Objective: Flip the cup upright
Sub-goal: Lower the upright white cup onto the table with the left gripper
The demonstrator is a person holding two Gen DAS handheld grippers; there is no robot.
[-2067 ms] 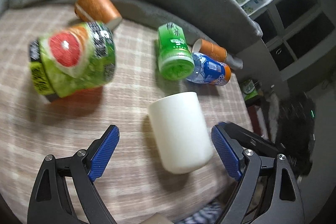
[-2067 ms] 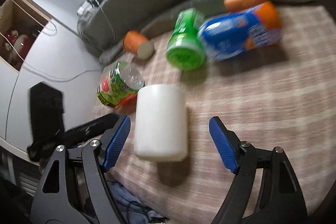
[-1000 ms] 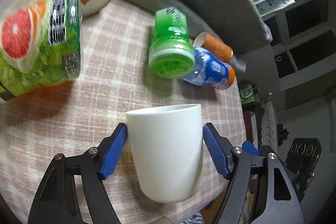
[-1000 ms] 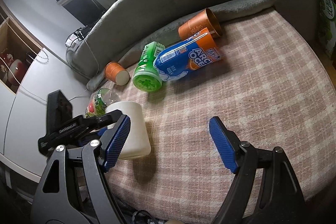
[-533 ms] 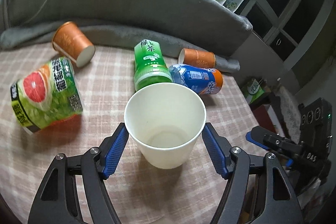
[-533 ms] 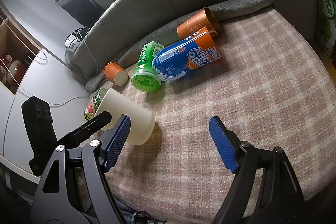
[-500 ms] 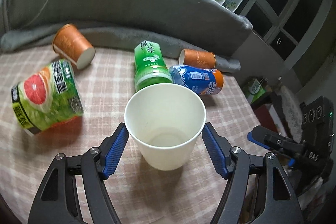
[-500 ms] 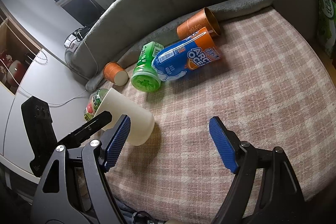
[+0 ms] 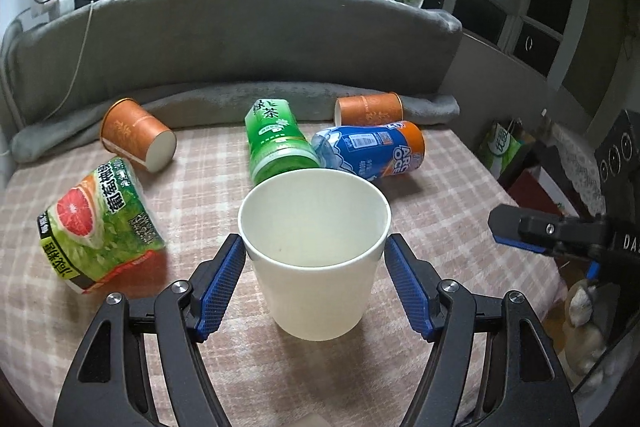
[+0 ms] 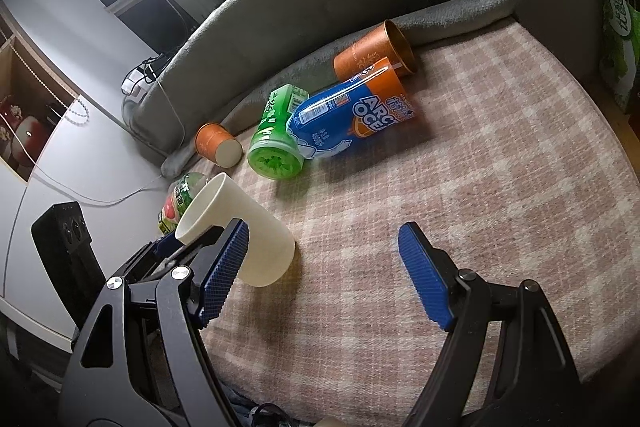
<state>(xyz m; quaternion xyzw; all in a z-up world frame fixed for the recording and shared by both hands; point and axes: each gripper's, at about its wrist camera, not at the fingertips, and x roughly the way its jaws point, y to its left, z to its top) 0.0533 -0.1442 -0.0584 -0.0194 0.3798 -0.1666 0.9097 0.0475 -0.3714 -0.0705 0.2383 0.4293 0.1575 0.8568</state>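
Note:
A white paper cup (image 9: 316, 251) stands mouth up between the blue pads of my left gripper (image 9: 314, 281), which is shut on it near the front of the checked cloth. In the right wrist view the same cup (image 10: 240, 227) leans a little, its base on or just above the cloth, with the left gripper behind it. My right gripper (image 10: 324, 275) is open and empty, off to the right of the cup. It also shows at the right edge of the left wrist view (image 9: 560, 231).
Lying on the cloth: two orange paper cups (image 9: 136, 139) (image 9: 368, 109), a green tea bottle (image 9: 276, 143), a blue bottle (image 9: 372, 151) and a grapefruit drink bottle (image 9: 100, 223). A grey padded rim (image 9: 240, 27) runs along the back.
The left gripper has tipped the white cup from its side to mouth up and lowered it toward the cloth. The right gripper has stayed open and nearly still.

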